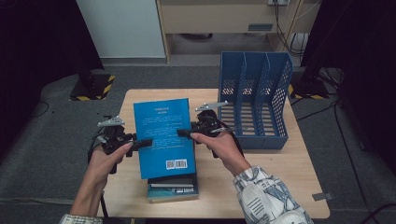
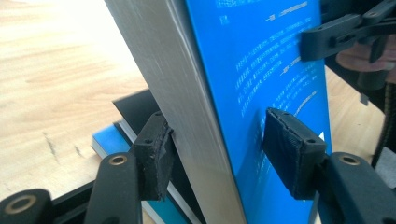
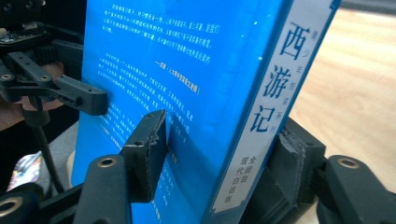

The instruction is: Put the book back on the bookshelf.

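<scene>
Both tongs, left gripper (image 1: 142, 143) and right gripper (image 1: 183, 133), clamp my blue book (image 1: 164, 137) above the stack (image 1: 173, 188). Left gripper view: pads pinch the page edge. Right gripper view: pads bite the spine; uneven pull could twist it loose.

Blue book (image 1: 164, 135) held tilted above the book stack (image 1: 173, 189).
</scene>
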